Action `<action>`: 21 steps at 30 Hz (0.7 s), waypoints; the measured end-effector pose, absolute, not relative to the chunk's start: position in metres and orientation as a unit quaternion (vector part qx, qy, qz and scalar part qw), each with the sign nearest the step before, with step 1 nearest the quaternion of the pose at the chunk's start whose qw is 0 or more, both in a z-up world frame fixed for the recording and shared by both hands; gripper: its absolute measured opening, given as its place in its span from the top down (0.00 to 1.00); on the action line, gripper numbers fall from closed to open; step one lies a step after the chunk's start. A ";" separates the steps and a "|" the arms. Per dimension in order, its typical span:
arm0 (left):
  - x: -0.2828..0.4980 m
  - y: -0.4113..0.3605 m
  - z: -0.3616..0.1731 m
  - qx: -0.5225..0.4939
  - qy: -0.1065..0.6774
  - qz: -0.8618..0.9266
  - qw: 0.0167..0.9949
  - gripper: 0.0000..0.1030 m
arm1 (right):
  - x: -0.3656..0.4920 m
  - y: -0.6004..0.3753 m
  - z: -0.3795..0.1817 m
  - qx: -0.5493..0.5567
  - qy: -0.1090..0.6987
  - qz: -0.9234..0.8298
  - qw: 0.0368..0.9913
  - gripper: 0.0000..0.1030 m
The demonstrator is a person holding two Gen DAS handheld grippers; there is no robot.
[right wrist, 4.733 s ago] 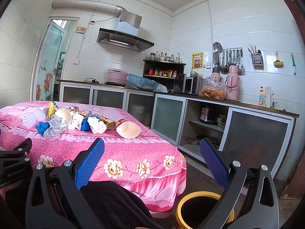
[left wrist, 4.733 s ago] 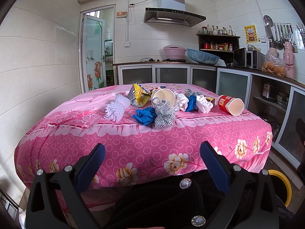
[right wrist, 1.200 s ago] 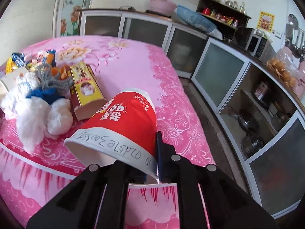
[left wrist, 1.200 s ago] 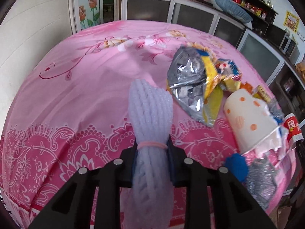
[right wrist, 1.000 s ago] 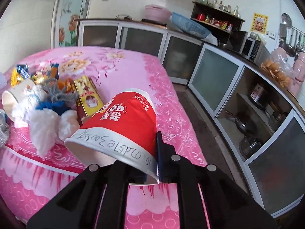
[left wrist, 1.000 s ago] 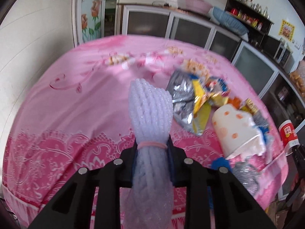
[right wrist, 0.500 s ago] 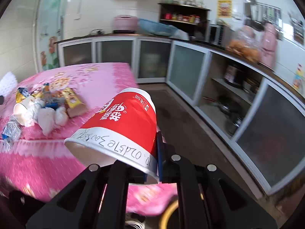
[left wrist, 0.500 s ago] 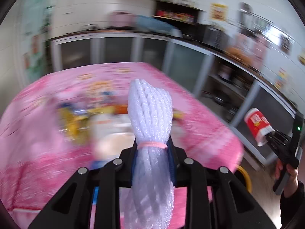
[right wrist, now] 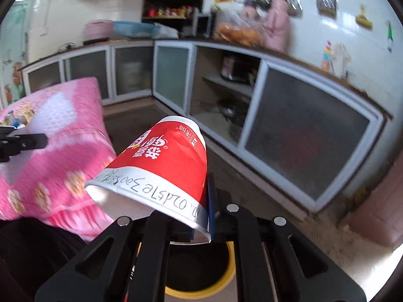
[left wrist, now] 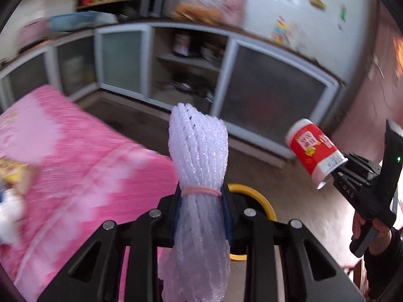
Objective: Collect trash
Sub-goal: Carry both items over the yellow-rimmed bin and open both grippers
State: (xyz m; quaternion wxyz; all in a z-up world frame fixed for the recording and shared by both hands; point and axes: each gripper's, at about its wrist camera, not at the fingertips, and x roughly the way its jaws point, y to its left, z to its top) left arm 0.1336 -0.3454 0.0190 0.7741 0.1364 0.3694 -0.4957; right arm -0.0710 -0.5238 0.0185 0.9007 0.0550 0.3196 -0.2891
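Your left gripper [left wrist: 201,209] is clamping a white foam net bundle [left wrist: 199,156], which is sticking up just in front of the yellow-rimmed bin [left wrist: 262,201]. Your right gripper [right wrist: 199,214] is pinching the rim of a red paper cup [right wrist: 161,166], tilted mouth-down directly over that bin [right wrist: 224,279]. The pink-covered table [right wrist: 63,136] is lying left of the bin.

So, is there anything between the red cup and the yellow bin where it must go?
Nothing visible. The right tool holds the red cup by its rim, and the yellow-rimmed bin opens right below; only the tool's own frame partly hides the bin's mouth.
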 end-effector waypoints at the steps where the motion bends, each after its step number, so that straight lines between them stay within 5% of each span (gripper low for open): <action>1: 0.127 -0.360 0.011 0.148 0.376 -0.501 0.766 0.76 | -0.074 -0.528 0.012 0.058 0.325 -0.292 0.898 0.93; 10: 0.091 -0.457 -0.085 0.263 0.438 -0.503 0.698 0.76 | -0.102 -0.567 -0.098 0.128 0.423 -0.295 0.847 0.92; 21: 0.078 -0.506 -0.133 0.320 0.460 -0.486 0.671 0.75 | -0.072 -0.578 -0.145 0.155 0.485 -0.289 0.811 0.92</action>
